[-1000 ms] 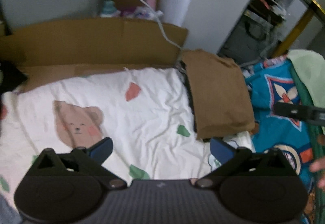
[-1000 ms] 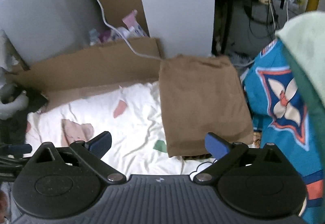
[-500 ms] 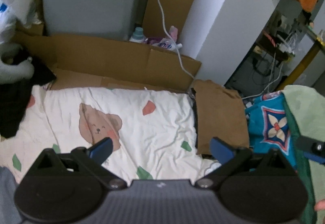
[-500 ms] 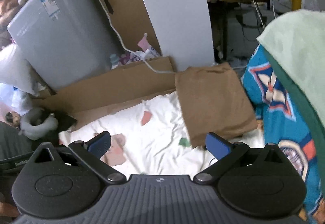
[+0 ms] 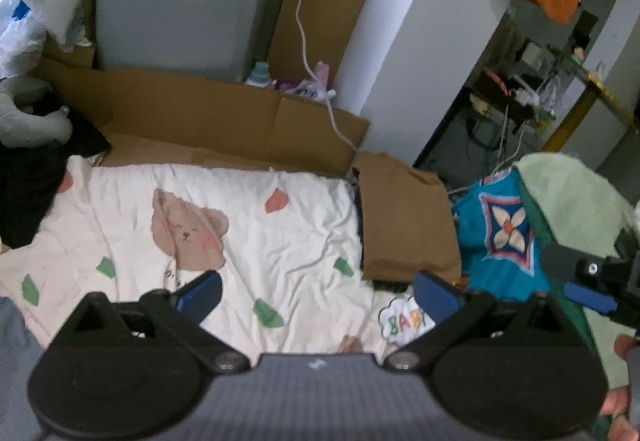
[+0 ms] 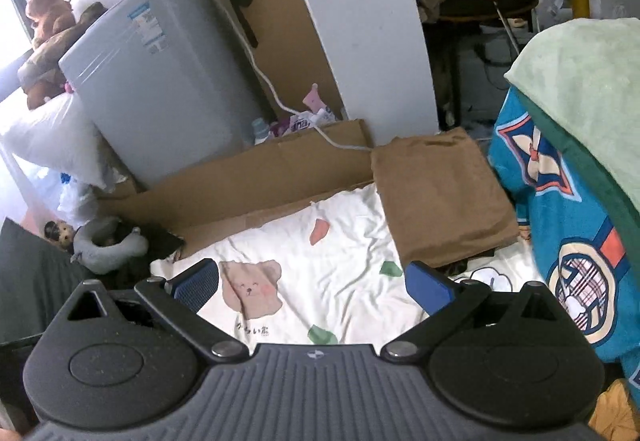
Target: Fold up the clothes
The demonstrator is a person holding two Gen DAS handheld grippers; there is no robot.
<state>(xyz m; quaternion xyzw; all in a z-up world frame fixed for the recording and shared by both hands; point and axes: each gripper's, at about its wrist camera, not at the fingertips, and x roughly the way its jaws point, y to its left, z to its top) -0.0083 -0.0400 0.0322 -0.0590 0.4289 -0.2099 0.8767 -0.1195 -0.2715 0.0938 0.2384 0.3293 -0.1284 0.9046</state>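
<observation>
The left gripper [image 5: 316,293] hangs above the white sheet [image 5: 248,225], its blue fingers [image 5: 199,295] spread wide with nothing between them. The right gripper [image 6: 314,283] is also spread and empty above the sheet [image 6: 332,269]; from the left wrist view part of it [image 5: 588,281] shows at the right edge, in front of the pile.

A folded brown garment [image 5: 406,219] lies flat on the sheet's far right corner, its edge overlapping the sheet. Just right of the garment rises a pile of clothes: a blue patterned piece [image 6: 560,241] with a pale green cloth [image 6: 592,89] on top. Behind the sheet a cardboard wall [image 5: 208,113] stands, with a grey appliance [image 6: 160,81] beyond it. A white cable [image 5: 316,81] drops over the cardboard to the garment's far edge.
</observation>
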